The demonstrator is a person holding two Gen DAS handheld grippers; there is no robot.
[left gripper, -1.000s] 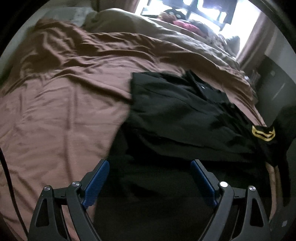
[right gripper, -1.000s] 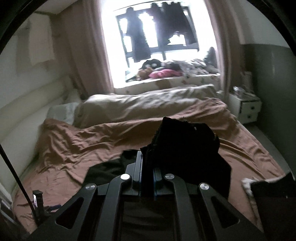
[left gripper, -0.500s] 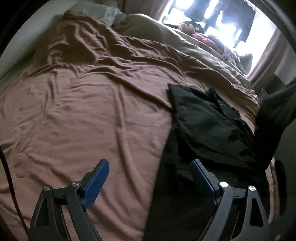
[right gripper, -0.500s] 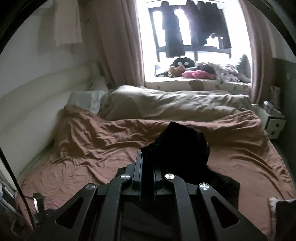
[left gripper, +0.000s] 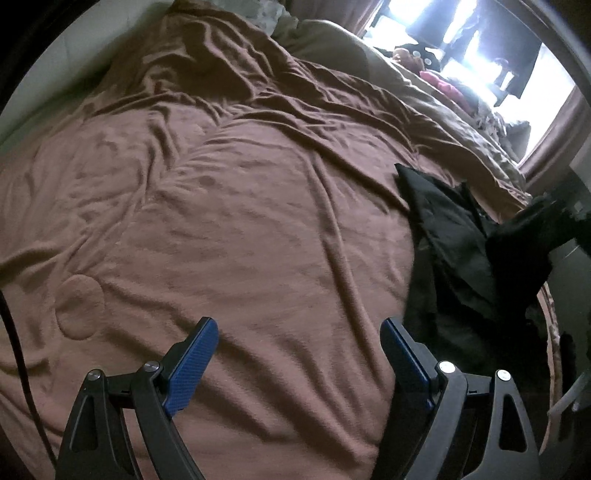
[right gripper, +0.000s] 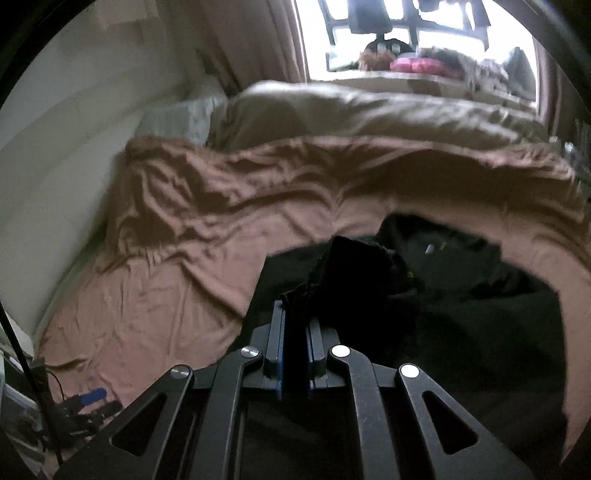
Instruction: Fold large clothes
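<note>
We point the left gripper (left gripper: 297,354) steeply down at the brown blanket (left gripper: 240,221). Its 2 blue pads (left gripper: 192,363) stand wide apart with only bare blanket between them, so it grips nothing.

The black garment (left gripper: 454,251) lies on the blanket to the right of this gripper, near the right edge of the bed. 1 dark fold of it rises at the far right of the left wrist view.

We tilt the right gripper (right gripper: 295,328) down over that same black garment (right gripper: 461,314), which spreads flat across the near right part of the bed. Its jaws are nearly together and pinch a bunch of the black cloth, which stands up just beyond the fingertips. The jaws have just been easing apart slightly, with the cloth pinched between them.

Beyond the brown blanket lies a beige duvet (right gripper: 351,110), and behind that a bright window (right gripper: 424,33).

We can read no label or writing on the garment in either view.
</note>
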